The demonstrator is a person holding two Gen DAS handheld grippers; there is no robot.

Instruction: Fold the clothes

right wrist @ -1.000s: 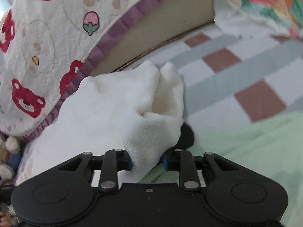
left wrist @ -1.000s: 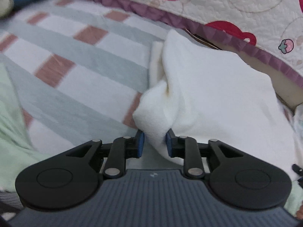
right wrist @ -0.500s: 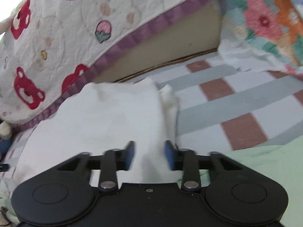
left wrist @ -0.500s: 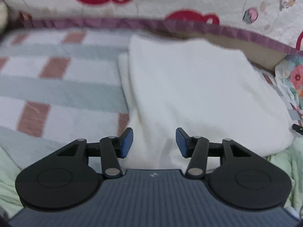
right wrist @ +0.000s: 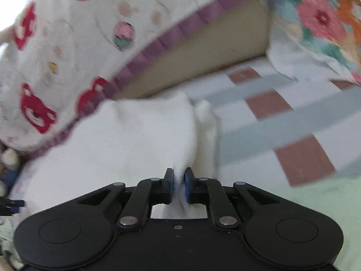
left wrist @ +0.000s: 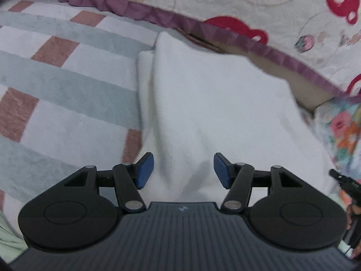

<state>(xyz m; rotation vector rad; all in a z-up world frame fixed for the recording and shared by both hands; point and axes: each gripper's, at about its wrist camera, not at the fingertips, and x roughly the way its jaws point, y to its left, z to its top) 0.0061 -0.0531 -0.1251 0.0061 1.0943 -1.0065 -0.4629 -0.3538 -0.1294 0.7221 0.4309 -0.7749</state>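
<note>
Right claw [right wrist: 179, 186] pinches white cloth [right wrist: 126, 140] edge, view blurred; left claw [left wrist: 183, 169] spread over cloth [left wrist: 216, 113], near edge hidden.

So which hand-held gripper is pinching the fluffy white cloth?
The right hand-held gripper: its blue pads are squeezed shut on the white cloth. The left hand-held gripper is wide open above it.

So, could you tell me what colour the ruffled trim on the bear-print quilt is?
Purple; the ruffled trim shows best in the left wrist view.
</note>
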